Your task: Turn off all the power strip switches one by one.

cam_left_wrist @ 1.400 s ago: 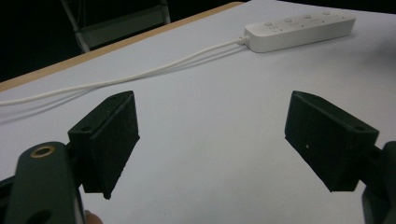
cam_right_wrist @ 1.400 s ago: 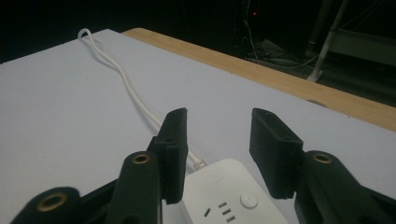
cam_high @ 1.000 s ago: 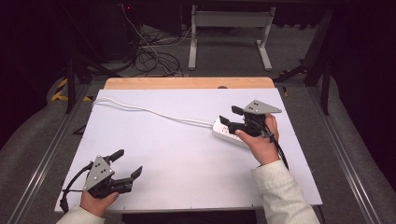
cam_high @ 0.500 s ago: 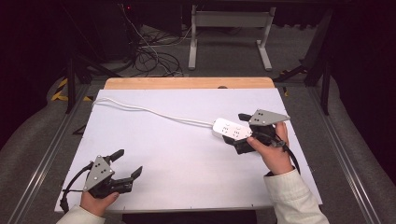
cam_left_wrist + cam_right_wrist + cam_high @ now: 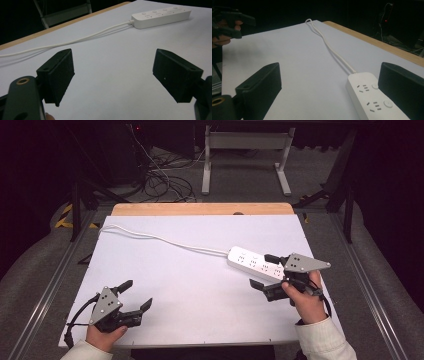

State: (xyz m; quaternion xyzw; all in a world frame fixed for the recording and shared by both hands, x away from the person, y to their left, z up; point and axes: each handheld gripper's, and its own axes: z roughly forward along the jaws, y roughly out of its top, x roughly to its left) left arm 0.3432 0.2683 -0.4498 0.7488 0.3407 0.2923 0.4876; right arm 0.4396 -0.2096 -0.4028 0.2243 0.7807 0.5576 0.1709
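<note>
A white power strip [image 5: 252, 262] lies on the white table top [image 5: 200, 285], right of centre, and its white cable [image 5: 165, 239] trails to the far left corner. My right gripper [image 5: 263, 270] is at the strip's near end. Its jaws have just been opening and now stand wide. In the right gripper view the strip [image 5: 372, 100] lies beside the right-hand jaw, and neither pad presses on it. My left gripper [image 5: 137, 294] rests open at the front left with nothing between its jaws. From there the strip [image 5: 160, 16] is far off.
A wooden strip [image 5: 200, 209] edges the table's far side. Metal rails [image 5: 50, 285] run along both sides. Beyond the table are floor cables [image 5: 165, 180] and a grey metal stand [image 5: 245, 150].
The right hand has moved right and toward the front edge, and its jaws have opened off the strip. The strip has shifted slightly right. The left hand has stayed put.
</note>
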